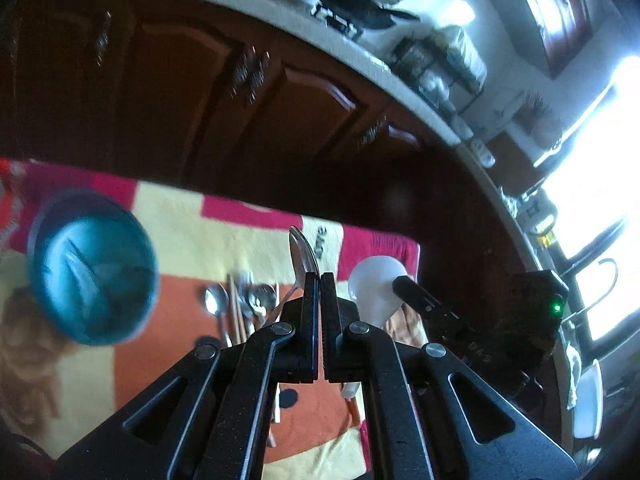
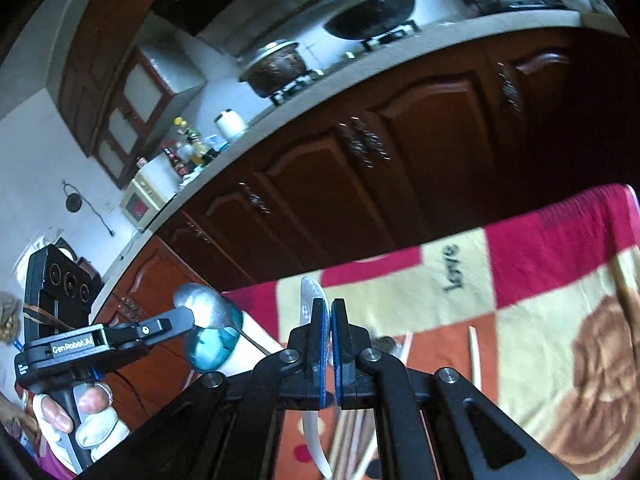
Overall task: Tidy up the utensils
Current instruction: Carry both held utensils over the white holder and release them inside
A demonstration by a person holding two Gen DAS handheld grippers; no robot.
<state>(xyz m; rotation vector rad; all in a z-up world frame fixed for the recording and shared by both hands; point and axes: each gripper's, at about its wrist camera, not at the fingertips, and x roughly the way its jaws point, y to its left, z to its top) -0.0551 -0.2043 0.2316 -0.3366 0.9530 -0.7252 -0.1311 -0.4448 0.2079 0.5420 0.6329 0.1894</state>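
The left gripper, marked "GenRobot.AI", is pinching a metal spoon in closed fingers, above the blue bowl and spare cutlery; the right gripper is clamping a white spoon over the blanket reading "love"

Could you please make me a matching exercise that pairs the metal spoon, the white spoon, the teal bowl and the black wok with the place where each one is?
Things:
1. metal spoon
2. white spoon
3. teal bowl
4. black wok

Places:
A. on the stove
B. held in the right gripper
C. on the patterned blanket
D. held in the left gripper

Pairs: 1-D, 2-B, 3-C, 4-A
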